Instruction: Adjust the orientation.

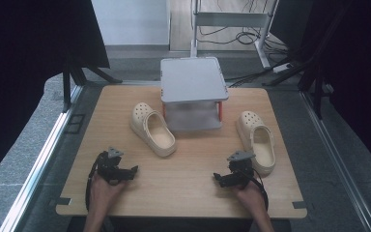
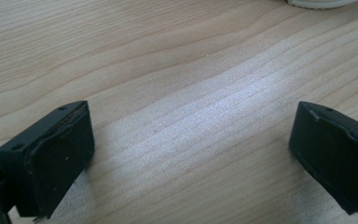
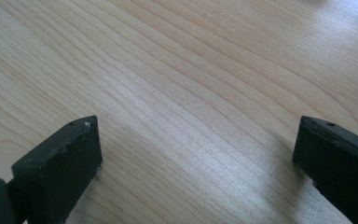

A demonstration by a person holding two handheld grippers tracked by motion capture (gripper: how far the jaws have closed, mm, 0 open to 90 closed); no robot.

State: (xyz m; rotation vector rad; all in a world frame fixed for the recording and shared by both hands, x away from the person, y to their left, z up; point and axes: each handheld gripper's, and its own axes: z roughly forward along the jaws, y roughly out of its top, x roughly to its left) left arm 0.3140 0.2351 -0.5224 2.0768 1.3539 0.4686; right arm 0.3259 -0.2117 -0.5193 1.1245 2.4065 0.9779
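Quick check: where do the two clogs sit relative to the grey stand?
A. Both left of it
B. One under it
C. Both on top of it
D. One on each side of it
D: one clog lies left of the stand and the other clog right, both on the table.

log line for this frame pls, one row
left gripper: open, empty, over table | right gripper: open, empty | left clog, right clog: untouched | grey rack: top bare
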